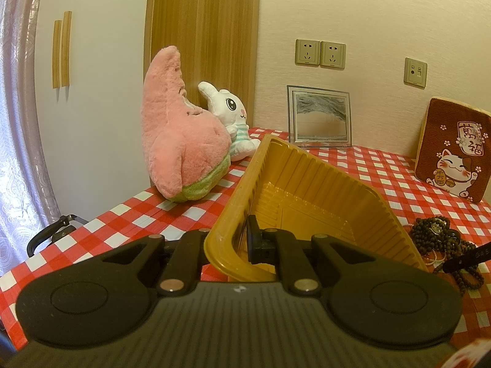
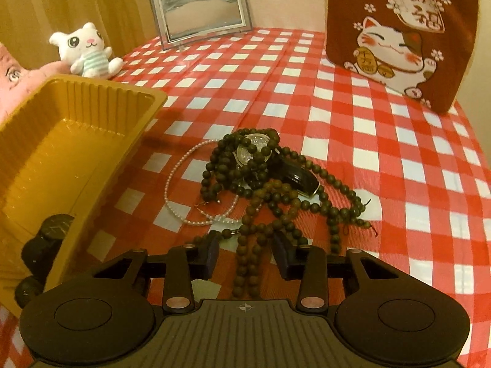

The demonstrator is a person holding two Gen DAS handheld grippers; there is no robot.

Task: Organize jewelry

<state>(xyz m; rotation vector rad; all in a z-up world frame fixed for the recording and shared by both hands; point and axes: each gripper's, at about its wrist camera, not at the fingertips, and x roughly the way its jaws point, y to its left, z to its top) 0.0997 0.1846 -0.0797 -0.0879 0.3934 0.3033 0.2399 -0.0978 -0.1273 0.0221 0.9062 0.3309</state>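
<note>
The tangled heap of dark bead strings (image 2: 270, 184) lies mid-desk (image 2: 383, 141), just right of the gold plastic tray (image 2: 101, 92), a pearl strand (image 2: 178, 184) trailing toward the tray wall. The right gripper (image 2: 249, 256) has its fingers released astride brown bead strands at the heap's near edge; the left gripper (image 1: 242, 240) is clenched on the tray's near rim, tilting it. Open checkered cloth spreads right and back toward the lucky-cat cushion (image 2: 396, 30) and sand-art frame (image 2: 199, 6).

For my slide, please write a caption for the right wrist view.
Right gripper open around a brown bead strand, beside the yellow tray.
</note>
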